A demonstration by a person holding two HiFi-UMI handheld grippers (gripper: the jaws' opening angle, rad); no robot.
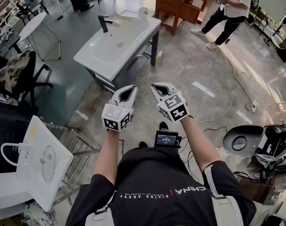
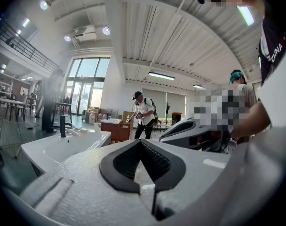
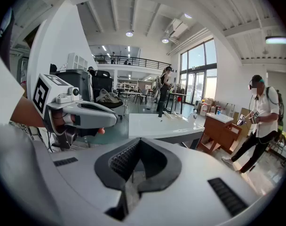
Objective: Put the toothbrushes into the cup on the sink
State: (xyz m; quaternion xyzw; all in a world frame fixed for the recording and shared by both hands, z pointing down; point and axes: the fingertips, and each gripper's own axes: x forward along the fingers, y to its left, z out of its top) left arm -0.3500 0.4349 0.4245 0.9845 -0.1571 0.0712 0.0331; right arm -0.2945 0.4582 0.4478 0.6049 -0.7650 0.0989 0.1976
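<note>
The left gripper (image 1: 128,94) and right gripper (image 1: 160,91), jaws pressed together on nothing, hang side by side well short of the white sink (image 1: 129,46) (toothbrushes (image 2: 75,131) lying beside its black faucet (image 1: 104,22)), with the clear cup (image 1: 143,12) on its far corner.

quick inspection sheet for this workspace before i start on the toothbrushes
surface: white sink with black faucet, on a dark stand, apart from both grippers
job's things: clear cup upright at the sink's far corner; pale slim items beside the faucet, too small to confirm as toothbrushes
clutter: nothing seen in the basin
grippers: left gripper and right gripper side by side over the floor, jaws shut, empty
cables: white cable across the floor on the right
surroundings: wooden vanity, another person, black chair
</note>
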